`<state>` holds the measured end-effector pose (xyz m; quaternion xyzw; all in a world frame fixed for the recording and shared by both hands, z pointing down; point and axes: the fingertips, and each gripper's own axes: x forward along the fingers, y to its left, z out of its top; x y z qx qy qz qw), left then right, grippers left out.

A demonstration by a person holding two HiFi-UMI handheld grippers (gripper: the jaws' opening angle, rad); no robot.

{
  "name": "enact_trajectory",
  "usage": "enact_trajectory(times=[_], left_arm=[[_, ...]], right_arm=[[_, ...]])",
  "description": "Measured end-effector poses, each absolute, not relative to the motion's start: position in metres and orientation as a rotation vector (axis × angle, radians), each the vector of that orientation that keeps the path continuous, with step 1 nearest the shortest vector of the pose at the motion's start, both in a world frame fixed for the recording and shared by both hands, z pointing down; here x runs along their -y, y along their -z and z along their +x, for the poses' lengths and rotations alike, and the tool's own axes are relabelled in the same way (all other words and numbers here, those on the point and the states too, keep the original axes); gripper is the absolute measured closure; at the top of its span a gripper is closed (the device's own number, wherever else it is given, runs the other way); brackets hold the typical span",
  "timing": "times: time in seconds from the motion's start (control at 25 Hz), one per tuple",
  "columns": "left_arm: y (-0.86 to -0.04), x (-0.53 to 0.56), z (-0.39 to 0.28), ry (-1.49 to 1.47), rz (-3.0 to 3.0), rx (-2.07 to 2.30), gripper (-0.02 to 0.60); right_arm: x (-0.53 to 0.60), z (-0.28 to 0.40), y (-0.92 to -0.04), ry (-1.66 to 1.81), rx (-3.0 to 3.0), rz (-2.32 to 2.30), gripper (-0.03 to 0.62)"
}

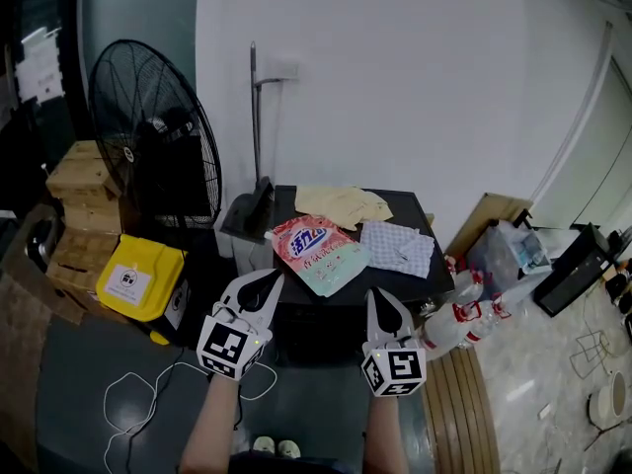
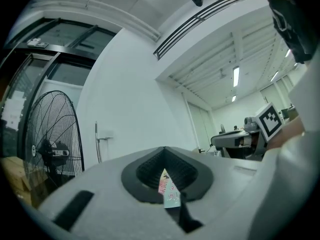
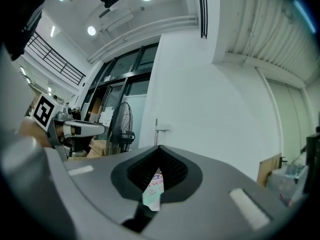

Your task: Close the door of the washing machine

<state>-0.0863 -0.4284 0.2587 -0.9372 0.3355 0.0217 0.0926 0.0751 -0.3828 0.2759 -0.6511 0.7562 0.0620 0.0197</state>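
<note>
Both grippers are closed and empty. The left gripper (image 1: 269,282) has its jaws pressed together, and through the thin slit between them its own view shows only a sliver of the detergent pouch (image 1: 318,253) beyond. The right gripper (image 3: 157,176) reads the same: jaws together, nothing held.

I take the dark cabinet at twelve o'clock from my hands to be the washing machine (image 1: 410,205). The pouch, a yellow cloth (image 1: 341,205) and a checked cloth (image 1: 397,248) lie on its top. I cannot make out the door. The front face below the top edge is in shadow, so I can't say how far it stands open.

To do this well, I would first tip the head camera down to find the door's edge. Then I would push with closed jaws, using a flat side against the panel near its free edge, well away from the hinge. I'd follow the swing in one steady arc until the latch seats. The bottles (image 1: 464,314) at three o'clock of the right gripper stand near its sweep, so I'd likely use only one gripper.
</note>
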Motion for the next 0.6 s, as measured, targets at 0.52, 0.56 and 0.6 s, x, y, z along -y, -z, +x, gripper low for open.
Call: enact_trajectory(times=[0.52, 0.56, 0.6], left_arm=[[-0.262, 0.42, -0.089, -0.055, -2.788, -0.996, 0.583], [-0.262, 0.419, -0.089, -0.054, -2.788, -0.997, 0.583], [-0.261, 0.418, -0.088, -0.053, -2.788, -0.997, 0.583]], right_arm=[[0.375, 0.07, -0.28, -0.181, -2.363, -2.017, 0.583], [0.374, 0.07, -0.28, -0.179, -2.364, -2.015, 0.583], [0.374, 0.07, -0.28, -0.178, -2.365, -2.014, 0.583]])
